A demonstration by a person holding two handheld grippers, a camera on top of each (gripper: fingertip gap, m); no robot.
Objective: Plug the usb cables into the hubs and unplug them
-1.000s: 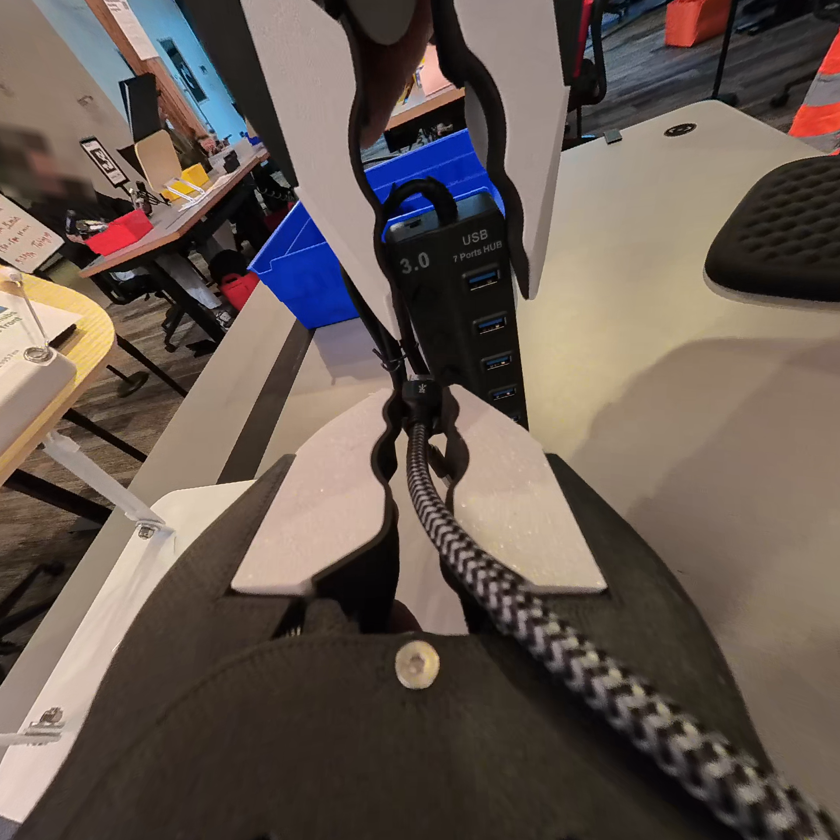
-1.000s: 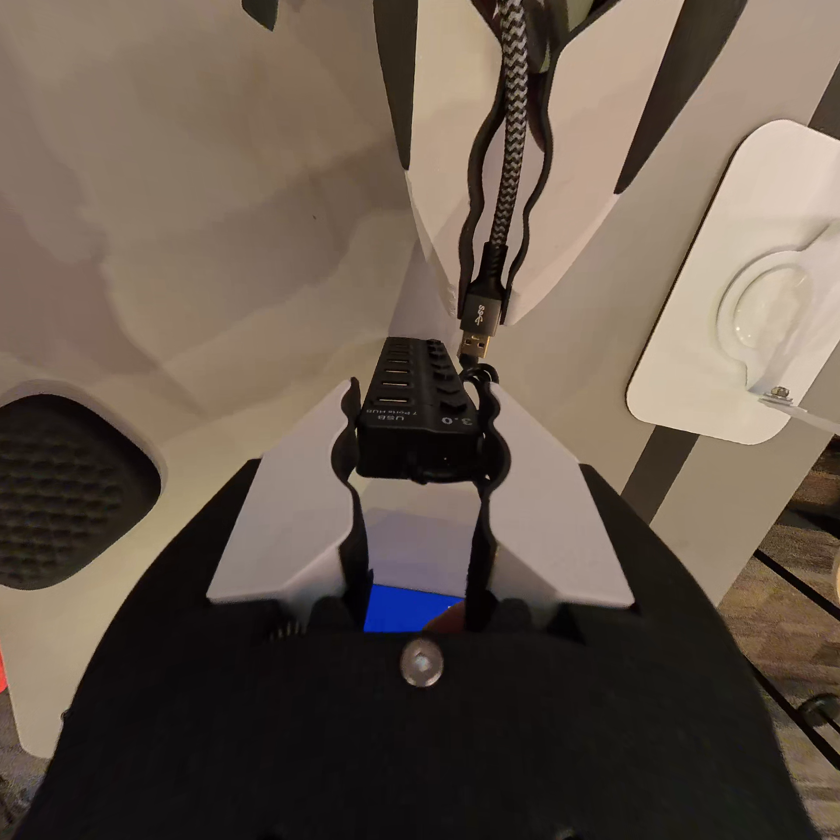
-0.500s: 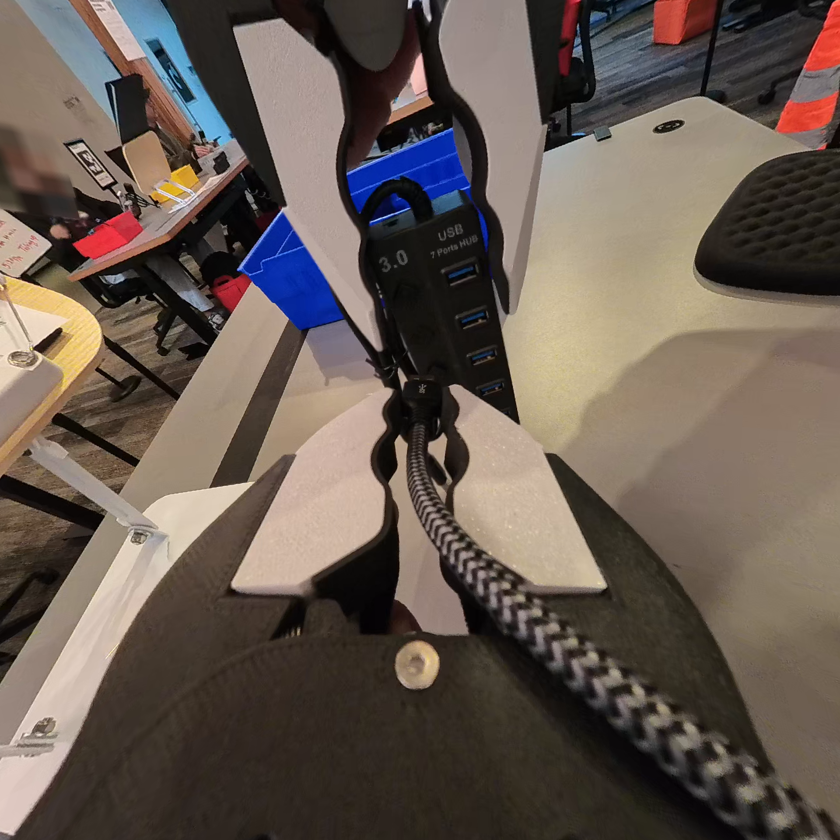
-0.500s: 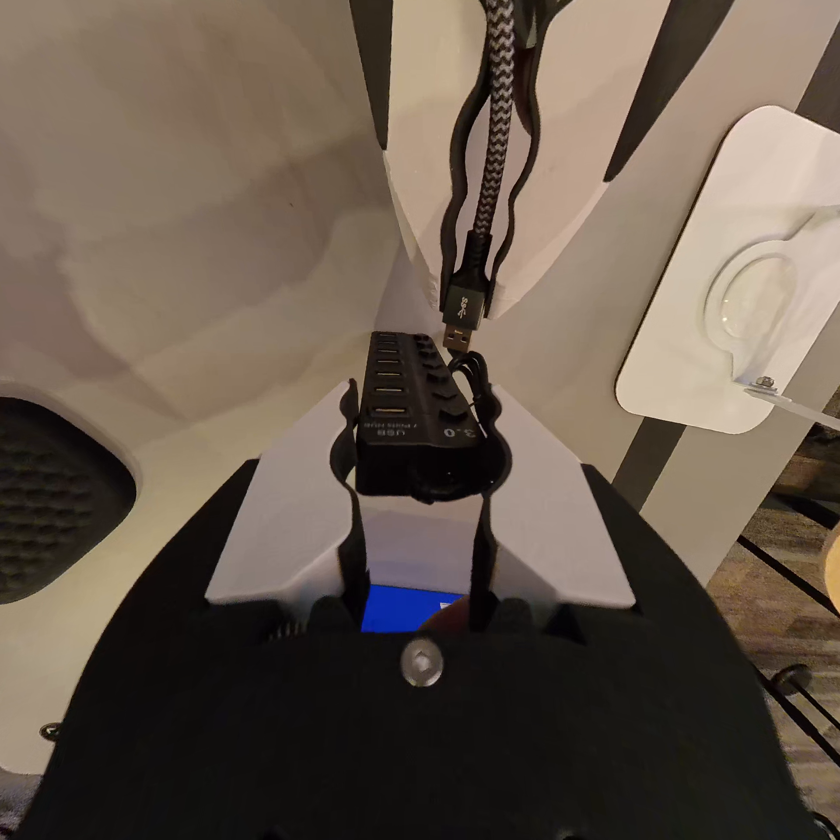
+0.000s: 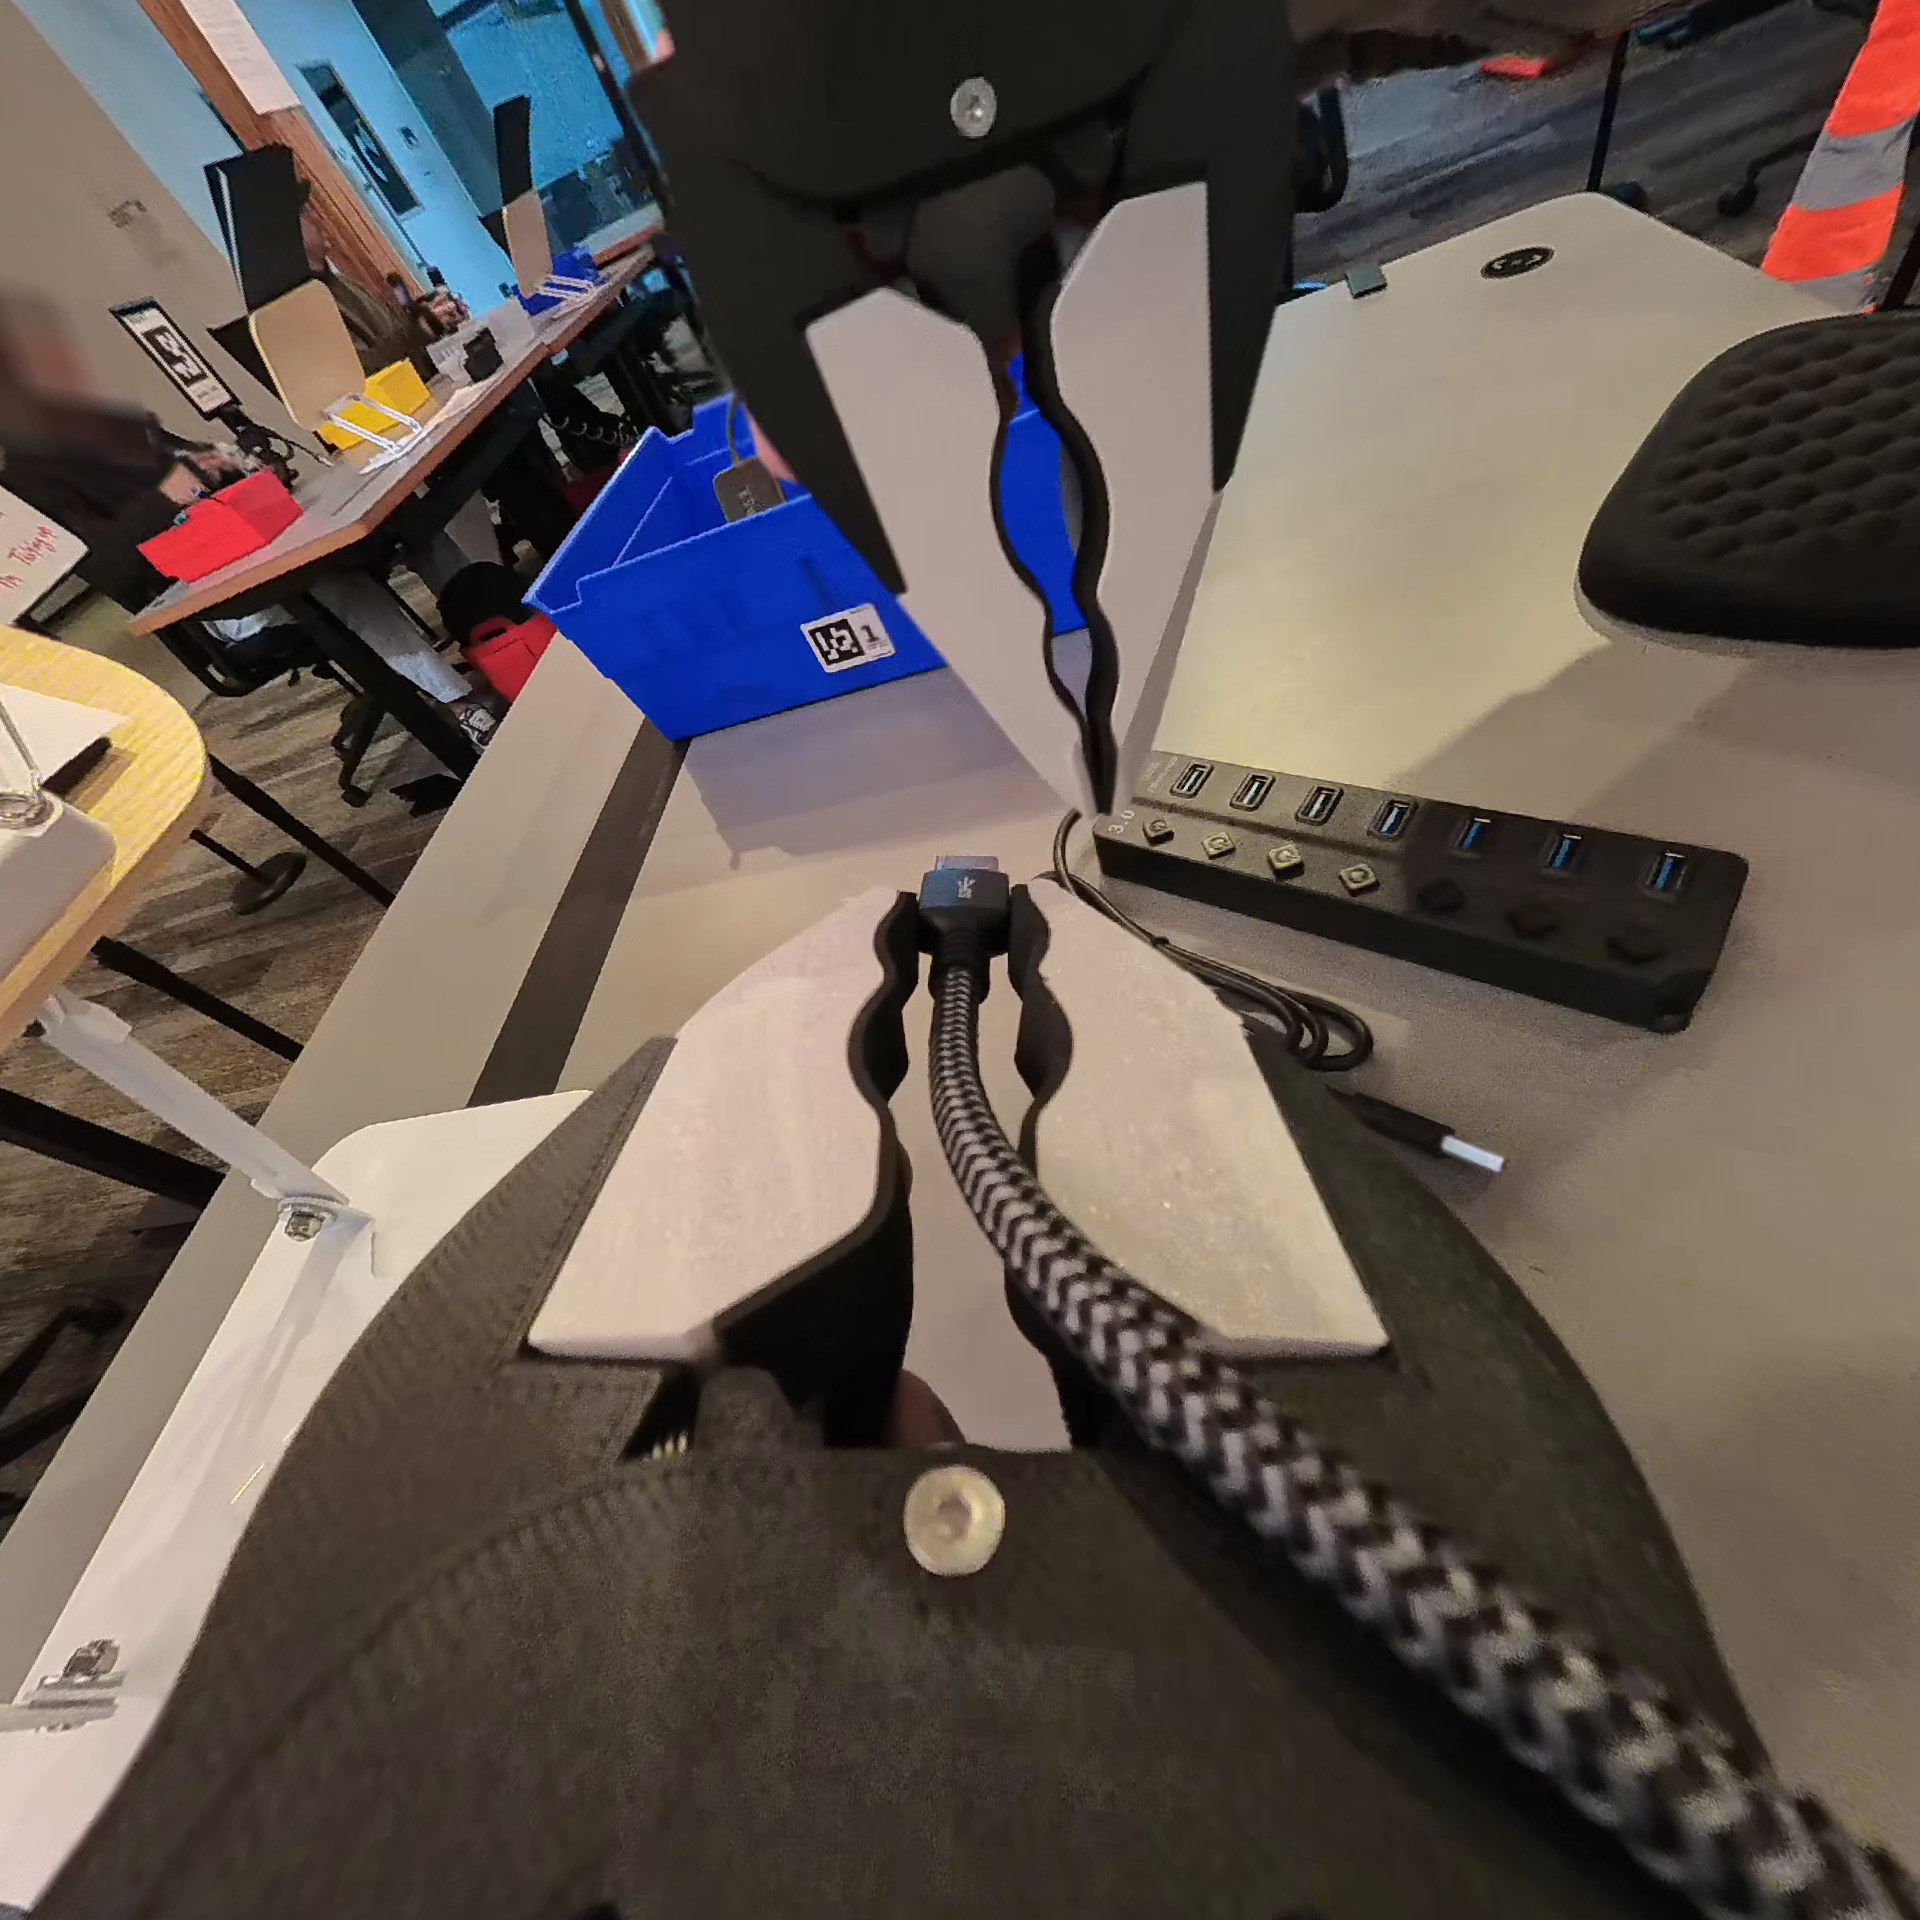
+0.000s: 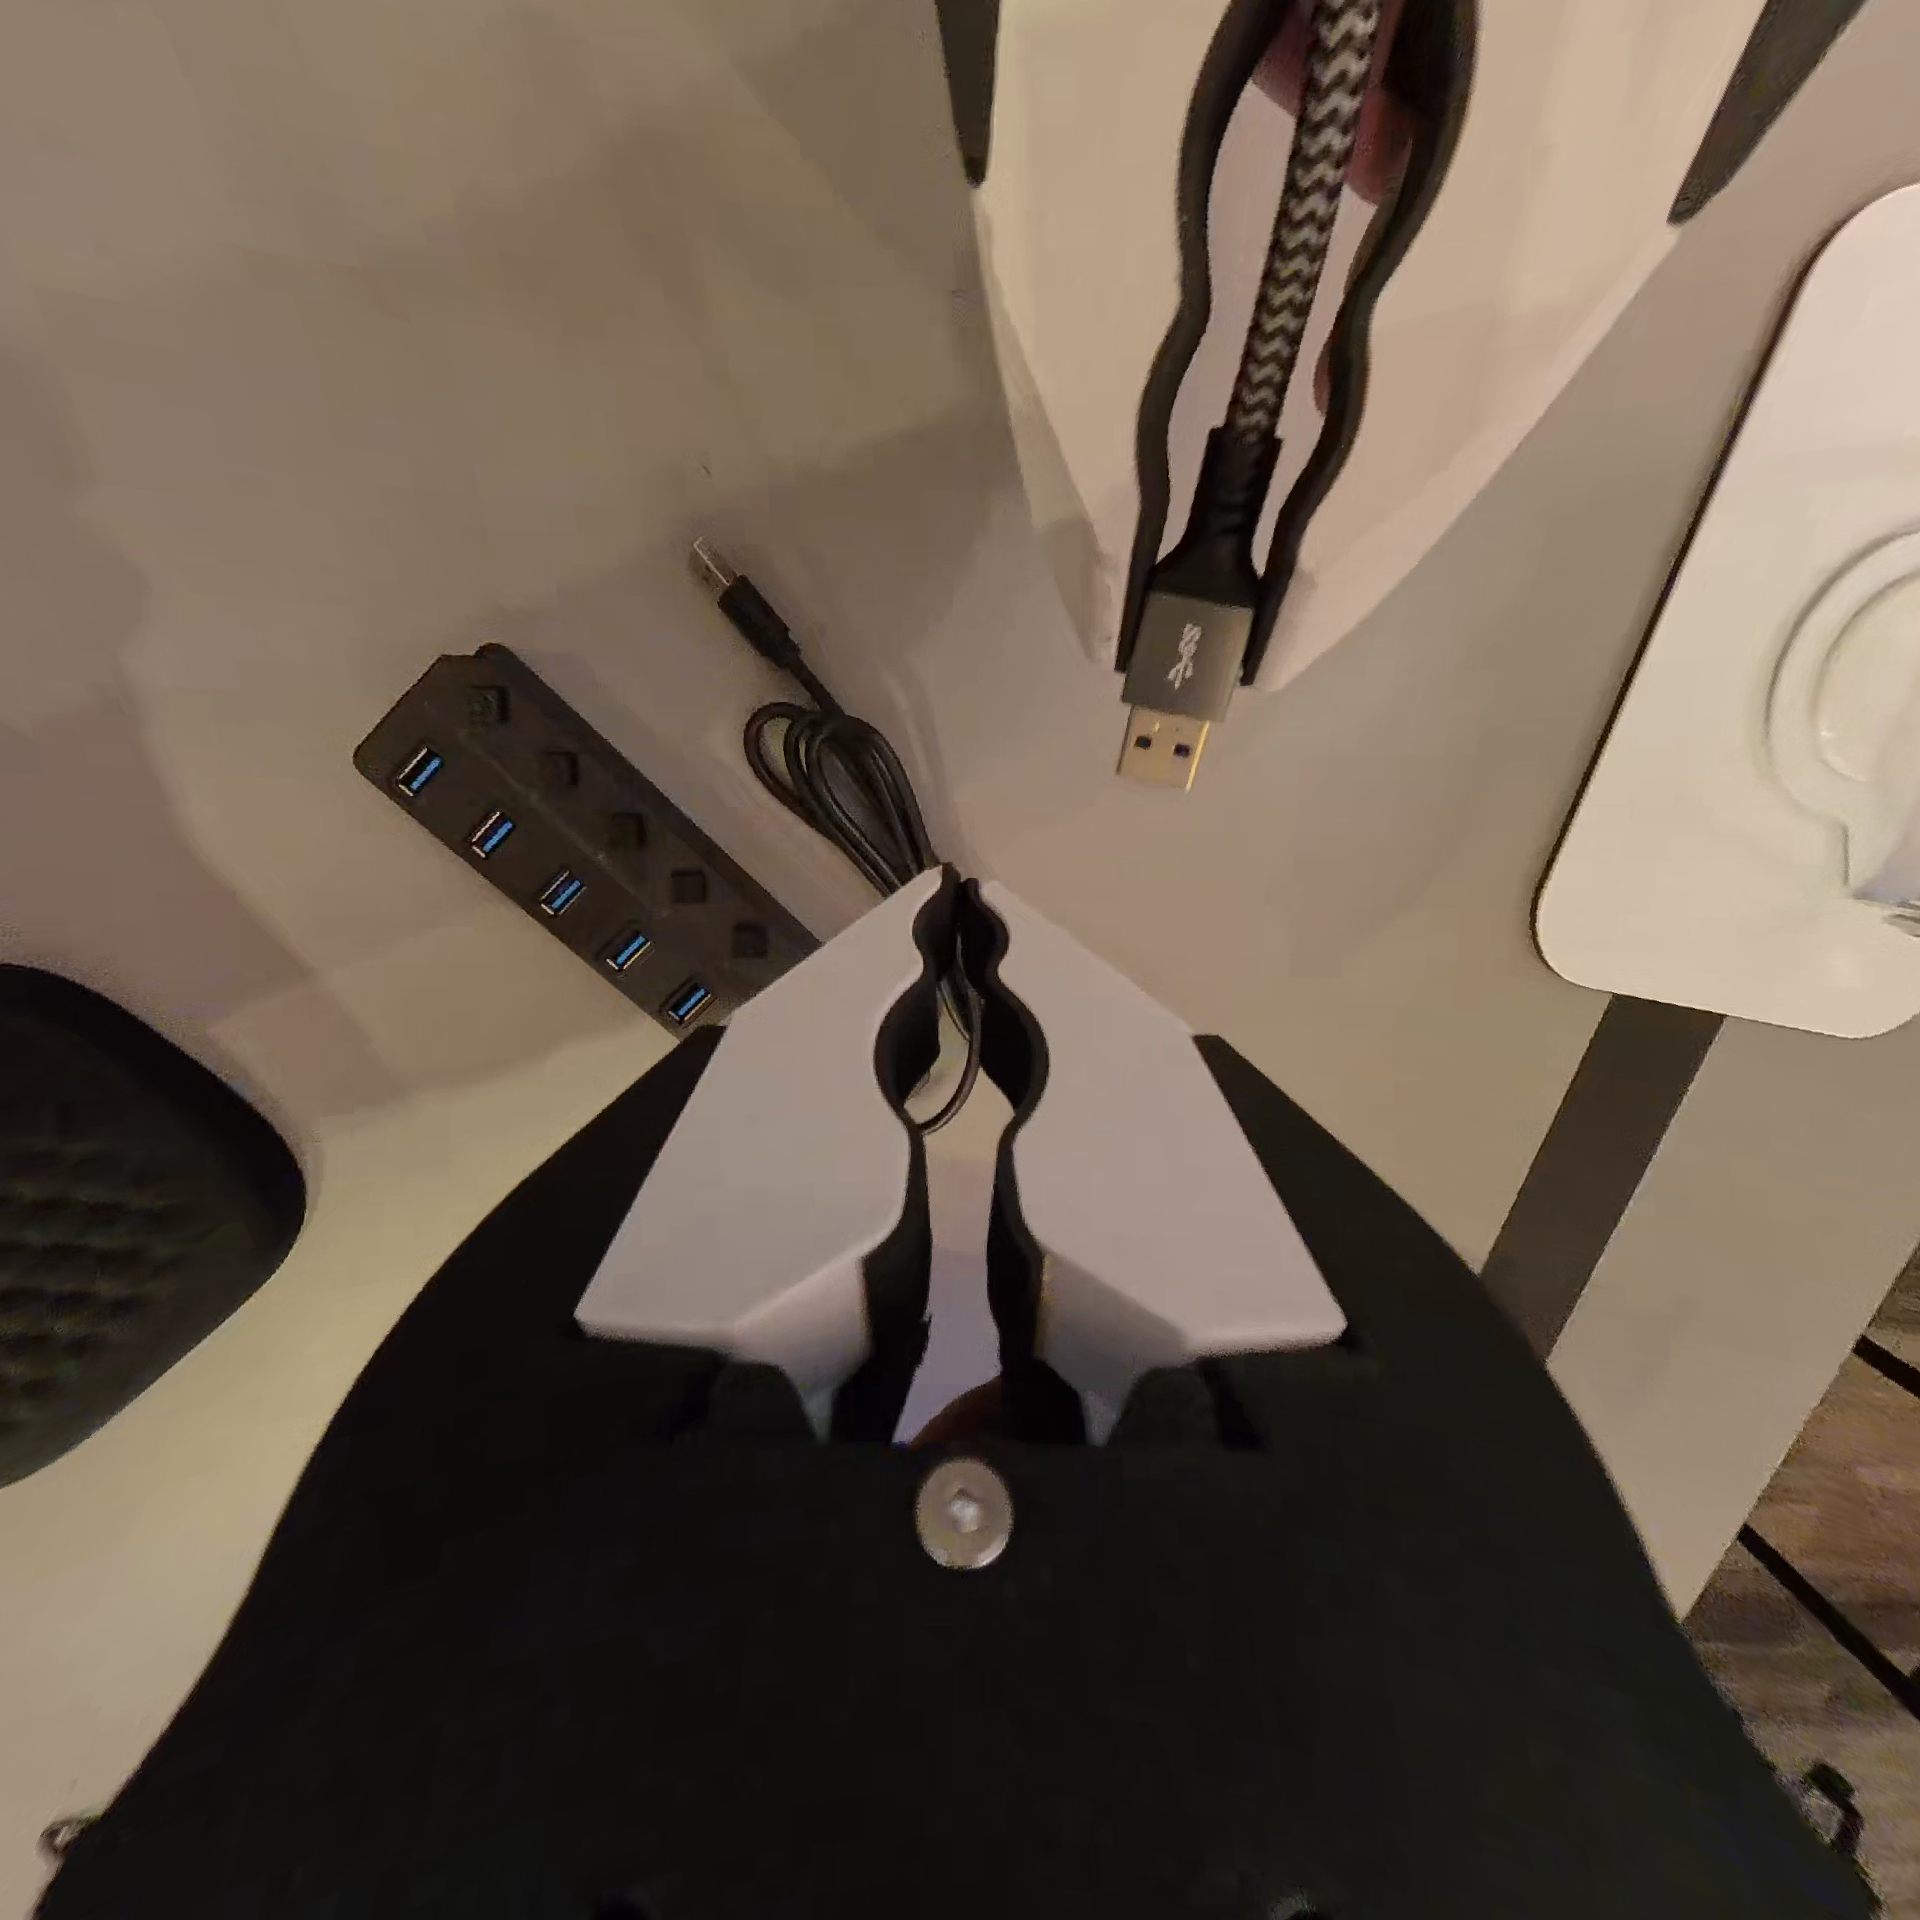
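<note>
The left gripper (image 5: 961,904) pinches the grey metal-shelled plug of a black-and-white braided USB cable (image 5: 1226,1340) between its tips, the connector poking forward, clear of everything. Opposite, the right gripper (image 6: 956,888) has its tips pressed together and holds nothing, poised above the near end of a long black seven-port USB hub (image 5: 1423,883) with blue sockets and a row of buttons. The hub lies flat on the pale grey desk (image 5: 1455,520), back from the edge the left gripper reaches over, its thin black lead (image 6: 842,769) looped beside it and ending in a loose plug. A blue plastic bin (image 5: 717,603) stands just past the desk's far edge; a black dimpled pad (image 5: 1766,488) lies toward its right edge.
</note>
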